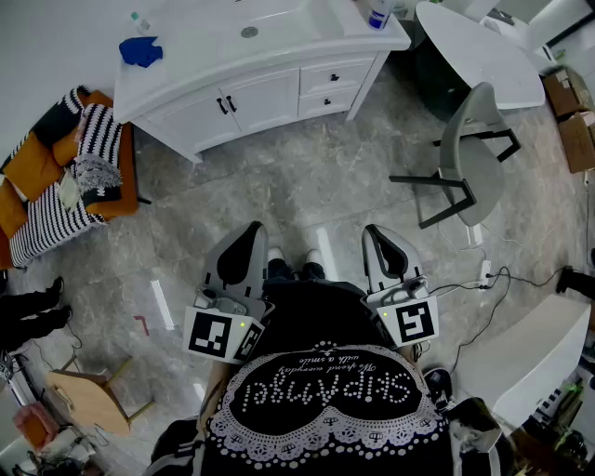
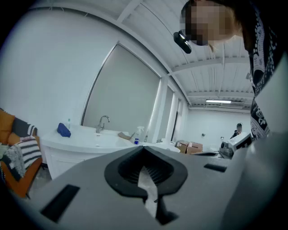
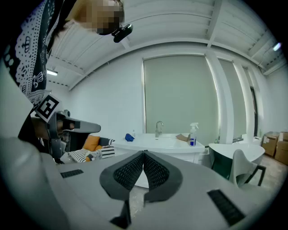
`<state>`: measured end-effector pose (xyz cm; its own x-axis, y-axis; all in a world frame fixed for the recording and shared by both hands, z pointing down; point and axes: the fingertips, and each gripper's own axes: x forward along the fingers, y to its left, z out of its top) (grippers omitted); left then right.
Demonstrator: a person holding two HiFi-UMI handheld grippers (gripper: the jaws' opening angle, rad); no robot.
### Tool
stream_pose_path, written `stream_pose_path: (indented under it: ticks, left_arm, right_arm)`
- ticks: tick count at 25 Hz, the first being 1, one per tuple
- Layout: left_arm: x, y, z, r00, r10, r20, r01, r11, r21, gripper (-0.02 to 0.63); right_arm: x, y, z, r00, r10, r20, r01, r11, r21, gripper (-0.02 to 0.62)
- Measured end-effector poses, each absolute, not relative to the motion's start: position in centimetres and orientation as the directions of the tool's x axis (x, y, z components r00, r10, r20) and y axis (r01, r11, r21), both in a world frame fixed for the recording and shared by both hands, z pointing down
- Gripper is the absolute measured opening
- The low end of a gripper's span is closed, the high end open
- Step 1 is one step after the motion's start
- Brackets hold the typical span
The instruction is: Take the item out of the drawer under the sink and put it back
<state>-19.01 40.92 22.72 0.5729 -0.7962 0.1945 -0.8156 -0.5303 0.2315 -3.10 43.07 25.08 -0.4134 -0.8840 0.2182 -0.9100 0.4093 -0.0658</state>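
Observation:
The white sink cabinet (image 1: pixel 186 79) stands across the room at the top of the head view. Its two small drawers (image 1: pixel 335 76) with dark handles are closed, beside a pair of closed doors (image 1: pixel 228 104); no item from inside shows. My left gripper (image 1: pixel 249 229) and right gripper (image 1: pixel 375 231) are held level in front of the person's body, well short of the cabinet. Both are shut with nothing between the jaws. The left gripper view shows the jaw tips (image 2: pixel 144 148) meeting below the cabinet (image 2: pixel 67 152). In the right gripper view the shut gripper (image 3: pixel 144 153) points at the cabinet (image 3: pixel 166 143).
A blue cloth (image 1: pixel 141 51) and a spray bottle (image 1: pixel 378 13) sit on the countertop. A grey chair (image 1: pixel 469 139) and a white round table (image 1: pixel 483 51) stand to the right. An orange sofa with striped cushions (image 1: pixel 65 177) is at the left. Cables (image 1: pixel 483 279) lie on the floor.

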Motion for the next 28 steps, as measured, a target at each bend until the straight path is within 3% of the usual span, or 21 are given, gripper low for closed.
stream_pose_path:
  ticks: [28]
  left_arm:
    - [-13.9, 44.1, 21.5, 0.583, -0.799, 0.148, -0.798, -0.527, 0.293, 0.005]
  right_arm:
    - [1.5, 47.3, 25.6, -0.421, -0.885, 0.197, -0.907, 0.407, -0.107, 0.020]
